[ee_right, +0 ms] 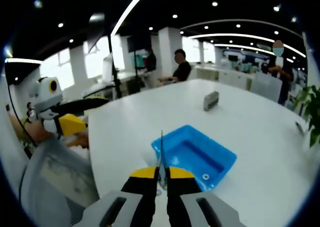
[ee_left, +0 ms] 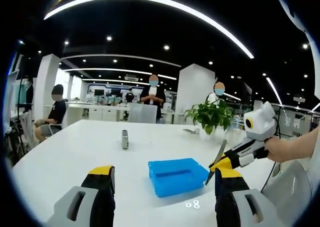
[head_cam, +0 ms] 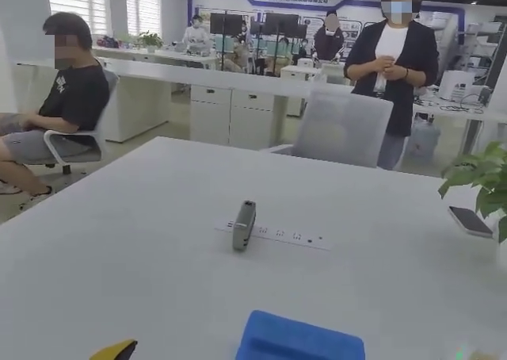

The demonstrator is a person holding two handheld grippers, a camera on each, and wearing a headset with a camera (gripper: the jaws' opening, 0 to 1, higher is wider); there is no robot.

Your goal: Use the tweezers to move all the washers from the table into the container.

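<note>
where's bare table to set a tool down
Widest free patch: the table left of the grey device and blue container. The strip between those two is bare too. Crowded by the container's near right corner: washers, the right gripper with tweezers; farther right, phone and plant.

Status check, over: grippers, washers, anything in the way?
Left hand-held gripper open. Right hand-held gripper shut on tweezers by blue container. One washer inside, loose washers on table beside it. Grey device far off.
</note>
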